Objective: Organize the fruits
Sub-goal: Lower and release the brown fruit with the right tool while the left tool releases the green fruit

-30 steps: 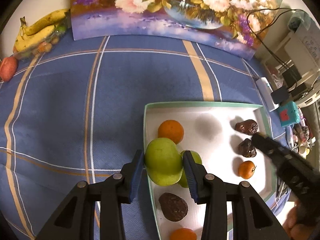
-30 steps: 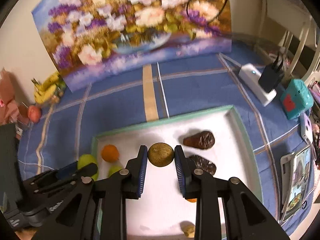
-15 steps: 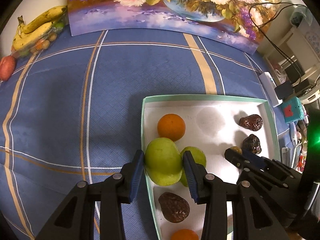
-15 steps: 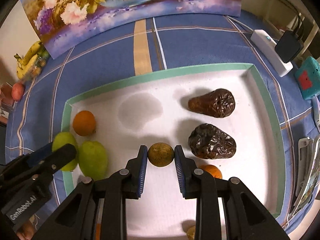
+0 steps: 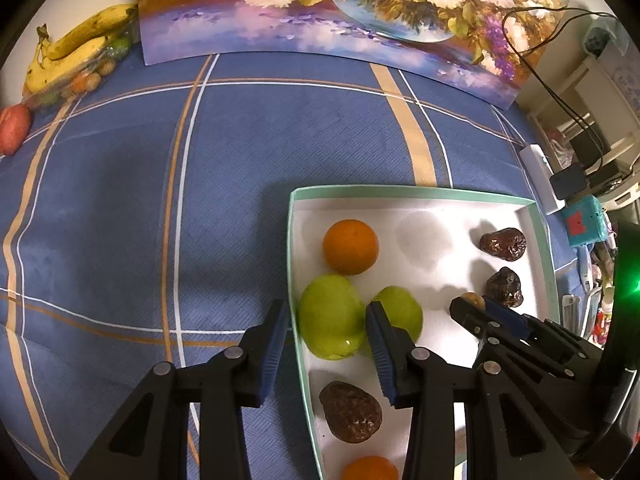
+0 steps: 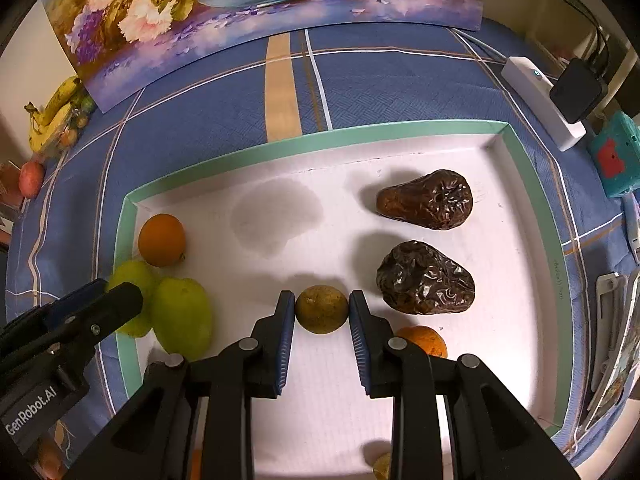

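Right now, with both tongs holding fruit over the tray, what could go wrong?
1. The green fruit in the left tongs sits over the tray rim; it might catch there or roll out.
2. The right tongs hold the small brown fruit close to the wrinkled dark fruit and may nudge it.

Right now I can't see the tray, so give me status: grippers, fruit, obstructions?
Left gripper around green fruit, grip easing. Right gripper shut on small brown fruit, low over tray. Wrinkled dark fruit close beside right jaw.
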The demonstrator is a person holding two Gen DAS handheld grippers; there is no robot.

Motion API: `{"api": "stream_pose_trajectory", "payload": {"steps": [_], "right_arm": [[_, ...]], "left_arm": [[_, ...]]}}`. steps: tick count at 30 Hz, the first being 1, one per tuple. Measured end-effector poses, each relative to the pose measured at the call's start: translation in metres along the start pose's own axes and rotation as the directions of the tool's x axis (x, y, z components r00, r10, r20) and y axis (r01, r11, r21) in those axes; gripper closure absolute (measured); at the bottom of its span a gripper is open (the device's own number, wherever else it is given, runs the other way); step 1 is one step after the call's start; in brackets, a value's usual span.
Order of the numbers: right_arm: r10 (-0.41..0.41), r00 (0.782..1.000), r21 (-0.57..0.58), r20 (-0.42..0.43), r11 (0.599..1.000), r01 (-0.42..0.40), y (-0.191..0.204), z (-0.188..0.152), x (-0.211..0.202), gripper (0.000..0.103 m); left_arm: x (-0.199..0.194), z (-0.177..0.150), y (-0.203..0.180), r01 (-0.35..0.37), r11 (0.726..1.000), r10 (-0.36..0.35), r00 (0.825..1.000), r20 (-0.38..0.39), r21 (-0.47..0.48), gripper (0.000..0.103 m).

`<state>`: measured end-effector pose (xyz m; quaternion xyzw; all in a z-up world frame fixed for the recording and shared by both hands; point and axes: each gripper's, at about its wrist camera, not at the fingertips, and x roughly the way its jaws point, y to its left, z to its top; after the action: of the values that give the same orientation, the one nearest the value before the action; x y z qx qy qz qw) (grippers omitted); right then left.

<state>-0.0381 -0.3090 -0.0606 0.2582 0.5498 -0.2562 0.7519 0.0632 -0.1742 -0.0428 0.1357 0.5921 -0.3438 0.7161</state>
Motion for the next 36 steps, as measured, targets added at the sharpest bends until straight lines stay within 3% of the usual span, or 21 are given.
{"api": "stream_pose_trajectory", "payload": {"steps": [9, 12, 13, 15, 17, 19, 22, 25, 29, 36], "right_arm": [[0.002, 1.0, -0.005, 0.004, 1.0, -0.002, 0.004, 0.003, -0.002, 0.074], [0.004, 1.0, -0.01, 0.01, 1.0, -0.004, 0.004, 0.002, -0.006, 0.068], [-0.001, 1.0, -0.013, 0.011, 1.0, 0.001, 0.004, 0.001, -0.007, 0.059], [-0.003, 1.0, -0.02, 0.011, 1.0, 0.003, 0.005, -0.001, -0.008, 0.052], [-0.004, 1.0, -0.024, 0.007, 1.0, 0.004, 0.006, -0.003, -0.009, 0.05], [-0.015, 1.0, -0.037, 0.005, 0.999, 0.016, 0.01, -0.005, -0.008, 0.04], [-0.019, 1.0, -0.058, 0.016, 0.998, 0.02, 0.014, -0.009, -0.011, 0.029], [-0.016, 0.999, -0.065, 0.032, 0.998, 0.018, 0.018, -0.013, -0.015, 0.018], [-0.022, 0.998, -0.074, 0.06, 0.997, 0.027, 0.021, -0.02, -0.022, 0.017], [-0.038, 0.995, -0.083, 0.097, 0.995, 0.046, 0.021, -0.038, -0.038, 0.011]], "left_arm": [[-0.016, 0.001, 0.006, 0.008, 1.0, -0.008, 1.0, 0.03, -0.015, 0.058], [-0.02, 0.0, 0.016, -0.015, 0.999, 0.017, 0.999, 0.041, -0.05, 0.035], [-0.021, -0.001, 0.022, -0.029, 0.997, 0.032, 0.999, 0.044, -0.073, 0.034], [-0.021, -0.002, 0.033, -0.048, 0.993, 0.052, 0.998, 0.039, -0.107, 0.031], [-0.022, -0.005, 0.048, -0.081, 0.985, 0.088, 0.995, 0.039, -0.152, 0.019], [-0.024, -0.008, 0.06, -0.117, 0.975, 0.127, 0.991, 0.043, -0.187, 0.007], [-0.027, -0.014, 0.077, -0.161, 0.961, 0.176, 0.983, 0.049, -0.223, 0.0], [-0.032, -0.021, 0.087, -0.193, 0.953, 0.212, 0.975, 0.06, -0.232, 0.0], [-0.047, -0.032, 0.096, -0.214, 0.949, 0.24, 0.966, 0.09, -0.233, 0.0], [-0.068, -0.054, 0.086, -0.215, 0.958, 0.238, 0.966, 0.106, -0.189, 0.0]]}}
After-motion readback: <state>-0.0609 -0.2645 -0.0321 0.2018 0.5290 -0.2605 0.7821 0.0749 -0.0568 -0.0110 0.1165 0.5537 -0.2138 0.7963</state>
